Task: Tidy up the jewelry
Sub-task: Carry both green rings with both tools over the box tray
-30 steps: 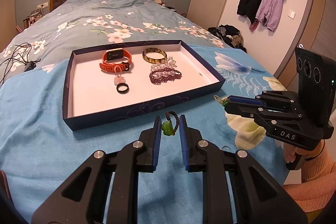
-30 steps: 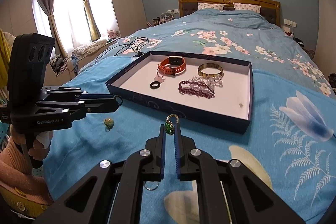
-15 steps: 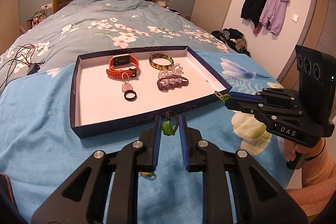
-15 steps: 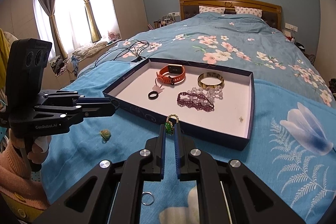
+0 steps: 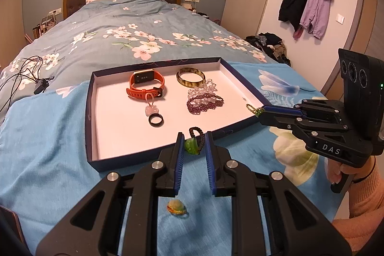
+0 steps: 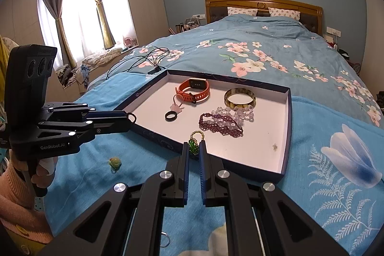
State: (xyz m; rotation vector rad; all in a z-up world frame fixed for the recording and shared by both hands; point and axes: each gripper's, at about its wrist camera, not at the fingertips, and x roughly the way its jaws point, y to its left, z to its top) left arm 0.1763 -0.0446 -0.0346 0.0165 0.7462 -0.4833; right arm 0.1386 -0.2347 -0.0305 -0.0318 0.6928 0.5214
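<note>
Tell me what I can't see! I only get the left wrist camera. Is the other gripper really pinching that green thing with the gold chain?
Observer: Yes. Seen from the right wrist camera, the right gripper is shut on the green charm, and the gold chain loops above the fingers.
Operator: What lies on the blanket besides the little ball?
Observer: A small metal ring lies on the blanket, beneath the right gripper's body.
Operator: How does my gripper look from over there?
Observer: Side-on, the left gripper hides your green stone. Only its beaded cord pokes out at the tip.
</note>
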